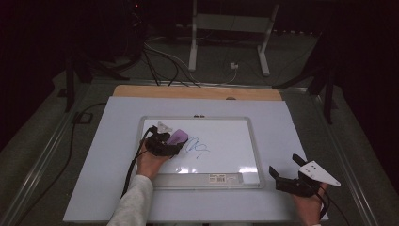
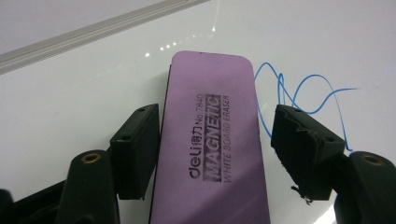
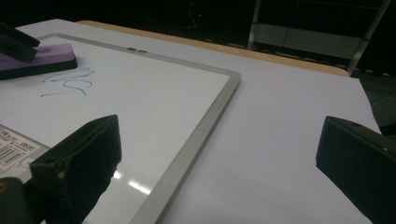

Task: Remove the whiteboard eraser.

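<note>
High view: left gripper over whiteboard, at purple eraser lying on board's left part, just left of blue scribble; right gripper near board's lower right corner, jaws spread, empty.

Left gripper view: eraser flat between jaws, left pad near its edge, right pad apart from it.

Right gripper view: jaws wide apart, holding nothing.

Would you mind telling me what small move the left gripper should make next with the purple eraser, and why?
Probably close the left gripper on the purple eraser. The eraser lies flat on the whiteboard between the jaws, but a gap shows on the right side, so it is not yet gripped. The blue scribble sits just beside it, unwiped.
</note>
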`<state>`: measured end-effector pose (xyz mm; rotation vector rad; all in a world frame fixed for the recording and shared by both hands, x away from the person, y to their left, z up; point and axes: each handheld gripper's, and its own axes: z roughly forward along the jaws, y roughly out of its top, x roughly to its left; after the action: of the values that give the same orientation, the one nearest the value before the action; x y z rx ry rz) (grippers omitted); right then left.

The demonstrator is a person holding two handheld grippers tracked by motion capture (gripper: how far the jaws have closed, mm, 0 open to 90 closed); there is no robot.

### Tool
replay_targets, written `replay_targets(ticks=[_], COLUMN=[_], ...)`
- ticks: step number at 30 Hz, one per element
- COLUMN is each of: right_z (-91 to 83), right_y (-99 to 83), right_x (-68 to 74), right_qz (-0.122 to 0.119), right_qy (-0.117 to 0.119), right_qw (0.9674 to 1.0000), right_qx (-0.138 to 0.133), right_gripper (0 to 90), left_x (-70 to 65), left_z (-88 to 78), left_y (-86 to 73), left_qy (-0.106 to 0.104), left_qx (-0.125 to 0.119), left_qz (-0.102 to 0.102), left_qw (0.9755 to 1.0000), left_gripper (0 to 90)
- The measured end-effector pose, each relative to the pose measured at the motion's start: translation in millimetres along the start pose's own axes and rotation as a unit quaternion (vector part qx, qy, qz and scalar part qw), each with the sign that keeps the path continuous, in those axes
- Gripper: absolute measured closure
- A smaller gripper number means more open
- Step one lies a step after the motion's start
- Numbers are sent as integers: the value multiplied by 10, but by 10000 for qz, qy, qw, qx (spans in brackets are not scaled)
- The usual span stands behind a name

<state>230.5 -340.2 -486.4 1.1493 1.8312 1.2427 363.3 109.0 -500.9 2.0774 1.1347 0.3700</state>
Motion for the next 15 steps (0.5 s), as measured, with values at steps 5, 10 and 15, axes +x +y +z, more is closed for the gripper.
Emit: replay_targets(ticks=[5,10,15], right_z=[-1,-1,-1], right_y=[-1,-1,-1], right_x=[-5,-4,-4], right_qz=[1,0,-2], right_qy=[-4,-5,-5], right_qw=[10000,10000,10000], right_qx=[-3,-2,-1], right_gripper=[6,6,6], left_x=[8,28,7], left_z=[8,16,15], left_y=[23,45,54], left_qy=[146,253,304], left_qx=[70,108,141], left_qz=[44,-3,26], left_qw=[9999,9996,9994], left_gripper=[417,419,420])
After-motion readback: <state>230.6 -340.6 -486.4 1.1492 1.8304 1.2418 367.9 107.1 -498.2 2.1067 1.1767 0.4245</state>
